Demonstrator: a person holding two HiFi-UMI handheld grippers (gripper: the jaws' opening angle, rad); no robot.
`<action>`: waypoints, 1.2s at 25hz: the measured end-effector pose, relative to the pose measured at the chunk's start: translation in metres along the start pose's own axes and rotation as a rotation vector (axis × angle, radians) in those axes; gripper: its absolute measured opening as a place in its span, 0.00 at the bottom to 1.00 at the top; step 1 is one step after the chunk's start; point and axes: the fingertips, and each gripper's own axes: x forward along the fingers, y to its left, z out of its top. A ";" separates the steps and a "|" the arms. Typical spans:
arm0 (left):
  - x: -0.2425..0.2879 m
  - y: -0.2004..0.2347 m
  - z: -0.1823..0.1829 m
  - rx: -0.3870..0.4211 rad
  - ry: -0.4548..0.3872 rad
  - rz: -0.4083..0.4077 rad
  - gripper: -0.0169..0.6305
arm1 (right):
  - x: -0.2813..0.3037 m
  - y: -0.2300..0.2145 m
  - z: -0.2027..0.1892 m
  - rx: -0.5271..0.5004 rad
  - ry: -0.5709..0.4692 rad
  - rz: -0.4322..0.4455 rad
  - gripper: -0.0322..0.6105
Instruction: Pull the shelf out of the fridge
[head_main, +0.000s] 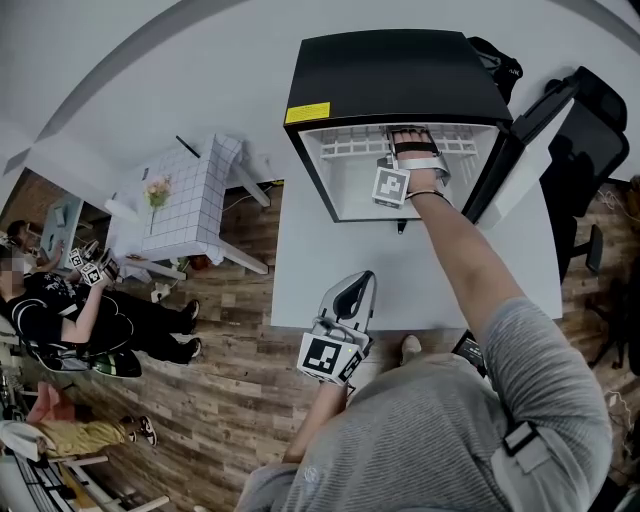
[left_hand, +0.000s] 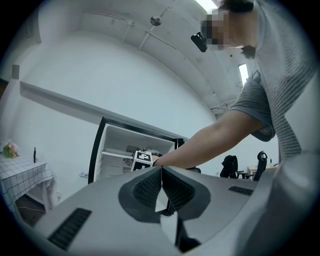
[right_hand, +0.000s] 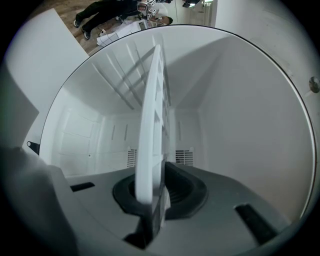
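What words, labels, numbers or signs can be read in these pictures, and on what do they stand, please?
Yellow rectangular sticker on the black-topped white fridge: print too small to read.
Marker cubes on left gripper and right gripper: black-and-white square patterns, no words.
No other text is visible.

A checked-cloth table (head_main: 190, 205) is carrying pink flowers (head_main: 157, 190). A person in black (head_main: 80, 315) is sitting near it, and a black office chair (head_main: 595, 150) is standing well apart.

White smooth plastic shelf (right_hand: 152, 125); fridge (head_main: 390, 70) top smooth black; floor (head_main: 230, 335) matt wood planks.
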 end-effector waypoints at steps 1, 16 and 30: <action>0.000 -0.001 0.000 0.001 0.000 -0.001 0.05 | -0.001 -0.001 0.000 -0.004 0.001 -0.005 0.10; -0.014 -0.003 -0.001 0.005 -0.023 -0.003 0.05 | -0.014 0.002 0.000 -0.012 0.029 -0.003 0.10; -0.003 0.010 0.008 0.036 -0.039 -0.002 0.05 | -0.035 0.011 -0.010 -0.109 0.092 0.038 0.10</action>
